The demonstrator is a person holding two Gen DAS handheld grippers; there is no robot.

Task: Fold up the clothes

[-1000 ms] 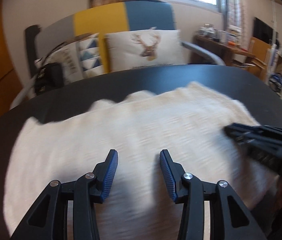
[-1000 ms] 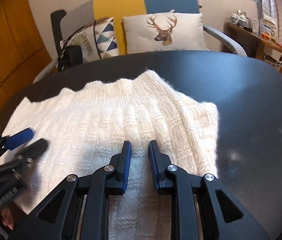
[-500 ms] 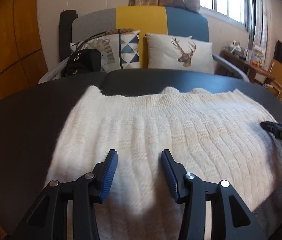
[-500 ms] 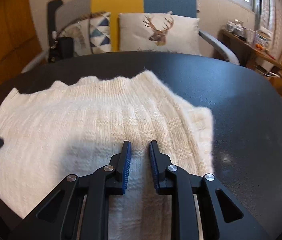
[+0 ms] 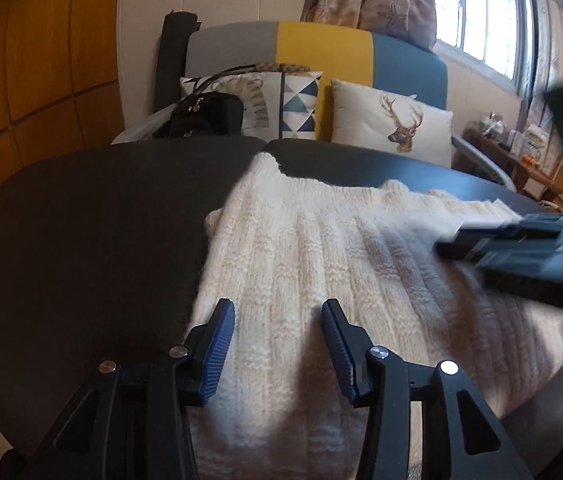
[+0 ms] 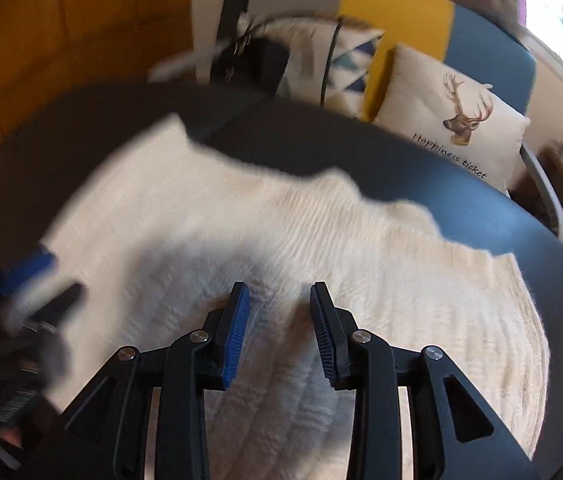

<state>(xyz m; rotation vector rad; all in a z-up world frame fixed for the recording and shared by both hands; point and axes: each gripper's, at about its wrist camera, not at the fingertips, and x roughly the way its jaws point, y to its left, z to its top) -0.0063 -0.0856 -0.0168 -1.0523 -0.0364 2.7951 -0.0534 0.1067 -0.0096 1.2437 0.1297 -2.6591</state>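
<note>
A cream knitted sweater (image 5: pixel 321 256) lies spread flat on the dark table (image 5: pixel 81 232). My left gripper (image 5: pixel 278 314) hovers open over the sweater's near left edge, nothing between its blue pads. The right gripper (image 6: pixel 279 300) is open over the sweater (image 6: pixel 241 220) near its middle, also empty. In the left wrist view the right gripper (image 5: pixel 521 240) reaches in from the right, blurred, above the sweater. The left gripper (image 6: pixel 33 280) shows blurred at the left edge of the right wrist view.
Behind the table (image 6: pixel 401 160) stands a grey, yellow and blue sofa (image 5: pixel 321 48) with a deer cushion (image 5: pixel 393 124), a triangle-patterned cushion (image 5: pixel 297 104) and a black bag (image 5: pixel 205 116). A cluttered sideboard (image 5: pixel 521 148) is at the right, and wooden panelling (image 5: pixel 41 60) at the left.
The right gripper has opened wider and swung left over the sweater's middle. The left gripper has shifted toward the sweater's left edge, still open.
</note>
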